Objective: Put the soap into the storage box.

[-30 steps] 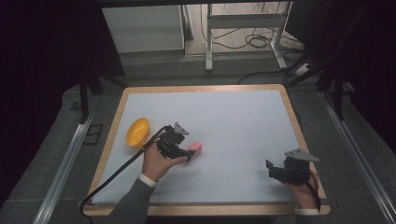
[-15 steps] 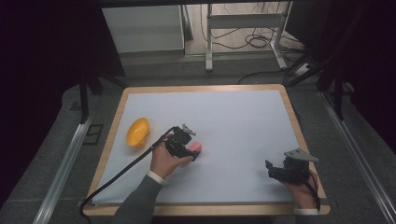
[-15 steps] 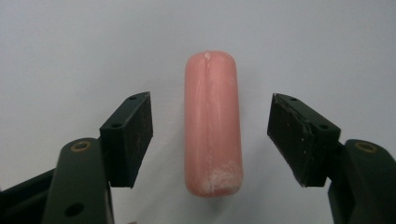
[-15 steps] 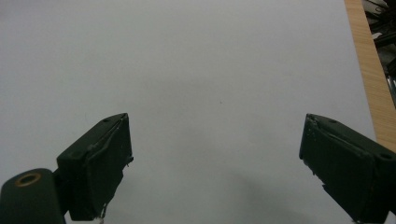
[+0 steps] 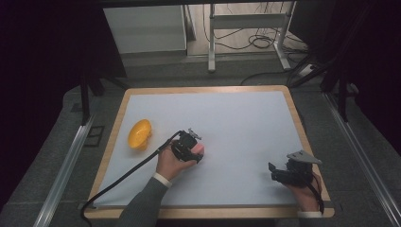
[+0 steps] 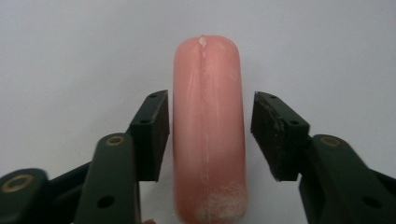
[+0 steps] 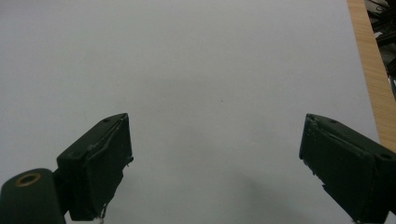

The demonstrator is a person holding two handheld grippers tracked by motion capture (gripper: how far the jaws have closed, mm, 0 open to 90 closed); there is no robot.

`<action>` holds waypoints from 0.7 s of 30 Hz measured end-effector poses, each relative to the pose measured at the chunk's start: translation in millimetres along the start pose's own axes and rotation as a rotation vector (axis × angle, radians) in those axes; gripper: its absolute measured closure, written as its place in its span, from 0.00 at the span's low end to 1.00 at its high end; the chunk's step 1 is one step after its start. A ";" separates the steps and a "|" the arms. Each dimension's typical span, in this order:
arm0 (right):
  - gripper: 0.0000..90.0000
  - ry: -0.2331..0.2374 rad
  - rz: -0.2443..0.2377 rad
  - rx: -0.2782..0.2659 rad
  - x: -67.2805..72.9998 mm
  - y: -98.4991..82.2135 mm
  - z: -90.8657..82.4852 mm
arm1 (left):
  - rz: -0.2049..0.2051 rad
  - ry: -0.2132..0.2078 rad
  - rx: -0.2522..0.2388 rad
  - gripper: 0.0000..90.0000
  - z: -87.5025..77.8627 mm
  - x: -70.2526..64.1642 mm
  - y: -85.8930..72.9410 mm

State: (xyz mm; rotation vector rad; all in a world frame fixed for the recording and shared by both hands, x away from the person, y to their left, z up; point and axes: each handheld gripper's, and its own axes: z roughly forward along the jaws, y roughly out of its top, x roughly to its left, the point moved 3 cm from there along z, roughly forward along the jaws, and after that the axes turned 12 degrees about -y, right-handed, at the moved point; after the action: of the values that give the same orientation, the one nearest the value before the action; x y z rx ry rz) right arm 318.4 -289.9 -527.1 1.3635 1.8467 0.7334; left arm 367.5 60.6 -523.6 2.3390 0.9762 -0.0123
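A pink sausage (image 6: pixel 208 130) lies on the white table mat, pointing away in the left gripper view. My left gripper (image 6: pixel 210 100) straddles it, one black jaw on each side, with a thin gap showing at both pads. Its jaws have just been closing around the sausage. From above, the left gripper (image 5: pixel 190 145) sits low over the sausage (image 5: pixel 199 149) left of the table's middle. My right gripper (image 5: pixel 275 173) rests near the front right corner, open, with nothing between its fingers (image 7: pixel 100 163).
A yellow bowl (image 5: pixel 139 134) lies on the mat to the left of the left gripper. The white mat (image 5: pixel 236 123) covers a wooden-edged table (image 5: pixel 302 127). The left gripper's cable trails off the front left edge.
The left gripper has moved right and down over the sausage, and its jaws now sit on either side of it. The right gripper has not moved.
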 end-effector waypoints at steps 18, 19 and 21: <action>0.10 -0.015 0.006 -0.023 -2.7 1.1 -1.5 | 0.026 0.009 -0.064 0.67 -19.5 -3.2 0.9; 0.10 -0.016 0.012 -0.028 -3.2 1.4 -2.2 | 0.029 0.008 -0.064 0.67 -22.0 -3.4 0.8; 0.10 -0.021 0.014 -0.032 -4.8 1.9 -3.5 | 0.027 0.007 -0.077 0.67 -26.4 -3.1 0.5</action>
State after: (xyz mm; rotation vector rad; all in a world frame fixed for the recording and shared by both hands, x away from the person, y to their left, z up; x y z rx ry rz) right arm 317.5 -294.0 -522.6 1.3599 1.8039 0.7495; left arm 359.9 72.3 -500.9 2.2826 0.9321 0.0437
